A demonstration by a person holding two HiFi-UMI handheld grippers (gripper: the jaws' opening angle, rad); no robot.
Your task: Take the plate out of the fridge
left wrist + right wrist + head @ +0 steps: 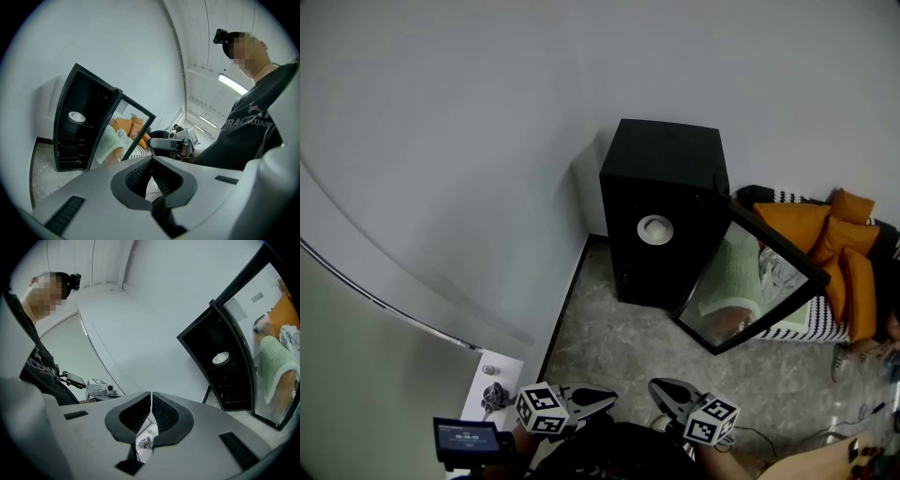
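Observation:
A black mini fridge (pixel 661 187) stands against the grey wall with its glass door (pixel 750 281) swung open to the right. A white plate (pixel 655 229) lies on an upper shelf inside, also seen as the plate (pixel 76 116) in the left gripper view and the plate (pixel 220 357) in the right gripper view. Both grippers hover low at the near edge, well short of the fridge. My left gripper (pixel 611 400) is shut and holds nothing; its jaws meet at the tips (pixel 152 158). My right gripper (pixel 656 386) is shut too and empty (pixel 151 393).
Orange cushions (pixel 834 234) and a striped couch (pixel 816 323) sit right of the fridge door. A small screen device (pixel 469 439) and a white sheet with a dark object (pixel 492 389) lie at the lower left. Speckled floor (pixel 619 347) lies between me and the fridge.

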